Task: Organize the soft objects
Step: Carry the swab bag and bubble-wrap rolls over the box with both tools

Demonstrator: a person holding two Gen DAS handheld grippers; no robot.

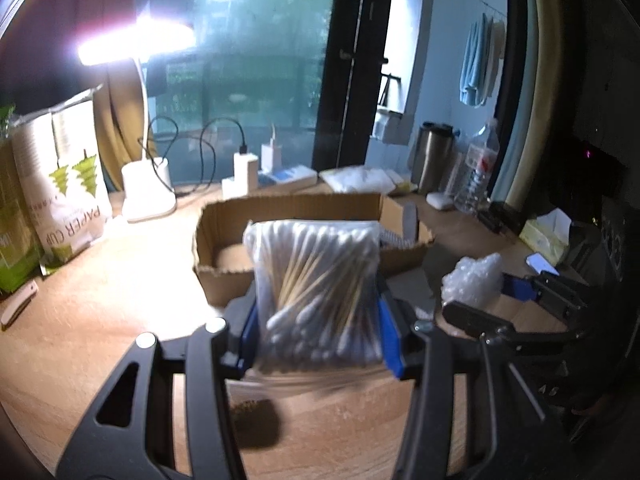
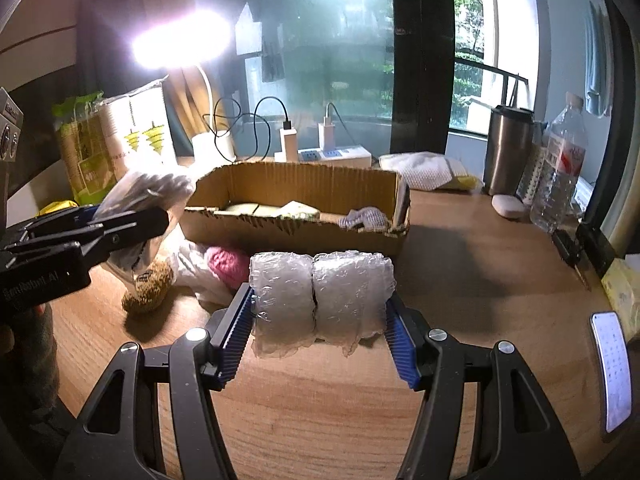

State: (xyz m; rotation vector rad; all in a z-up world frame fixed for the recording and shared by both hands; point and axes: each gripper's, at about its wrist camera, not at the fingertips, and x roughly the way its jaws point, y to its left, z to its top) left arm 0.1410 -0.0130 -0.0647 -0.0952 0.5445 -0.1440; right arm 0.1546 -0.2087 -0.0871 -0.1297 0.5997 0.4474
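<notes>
Between the left gripper's (image 1: 318, 320) blue pads, seen from the left wrist: a clear swab bag (image 1: 316, 280), pinched on both sides, jaws closed partway onto it, lifted off the desk (image 1: 100, 300). Just beyond the bag, an open cardboard box (image 1: 288, 208); bag in front of the box's near wall and overlapping it in view. Right of the box, the right gripper (image 1: 496, 292) gripping a bubble wrap roll (image 1: 474, 280). Left of the box, a paper cup pack (image 1: 68, 184) and a lit lamp (image 1: 148, 184). Behind the box, chargers and a steel tumbler (image 1: 434, 156).

From the right wrist: same roll (image 2: 320, 292) squeezed between the right gripper's (image 2: 320, 320) pads, jaws wide but shut onto it, held above the desk (image 2: 480, 280) just before the box's (image 2: 296, 200) near wall. Inside the box, folded cloths. Left of the box, the left gripper (image 2: 132, 216) clamped on the bag (image 2: 148, 192). Below that, against the box front: a brown plush (image 2: 148, 284) and a pink yarn ball (image 2: 226, 262) on a white bag. Far right of the box, a phone (image 2: 612, 368) at the desk edge.
</notes>
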